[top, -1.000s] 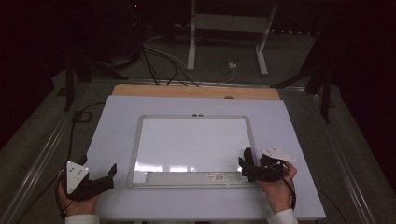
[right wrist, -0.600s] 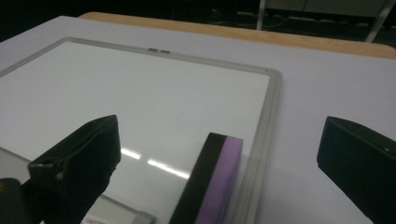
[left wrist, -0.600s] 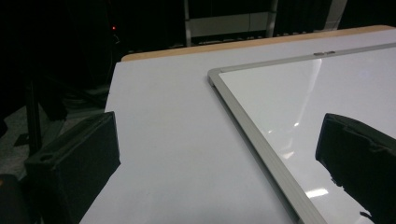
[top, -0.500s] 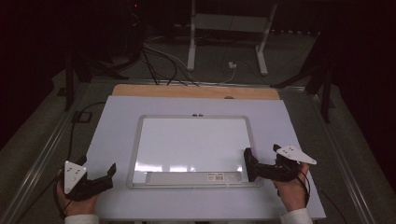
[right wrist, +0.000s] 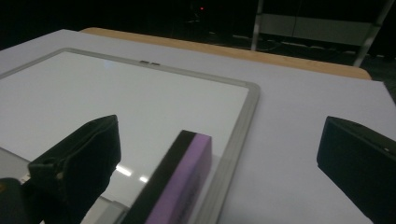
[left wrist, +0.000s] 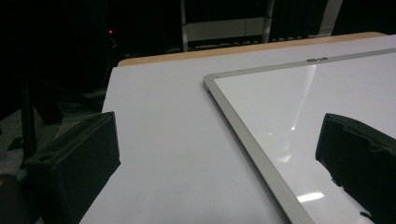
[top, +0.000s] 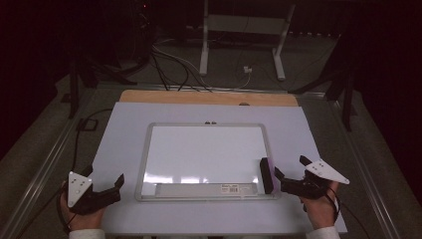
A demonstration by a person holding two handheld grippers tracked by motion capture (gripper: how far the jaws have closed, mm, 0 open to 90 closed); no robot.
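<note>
While both tools rest at the near desk edge, an eraser (top: 267, 175) stands on edge at the whiteboard's (top: 206, 152) bottom right corner.
Desk (top: 124, 124): flat matte pale lavender sheet over a light wooden top, a wood strip showing at the far edge; room dark, with grey floor, loose cables (top: 169, 59) and a white metal stand (top: 244, 30) behind. Whiteboard: rectangular, glossy white, thin silver frame with rounded corners, shallow tray along the near side. Eraser: slim block, black backing, purple foam face. Right tool (top: 278, 179) has jaws wide apart, holding nothing, the eraser between them in the right gripper view, not visibly clamped. Left tool (top: 117, 185), jaws spread wide and empty, sits off the board's left corner.
</note>
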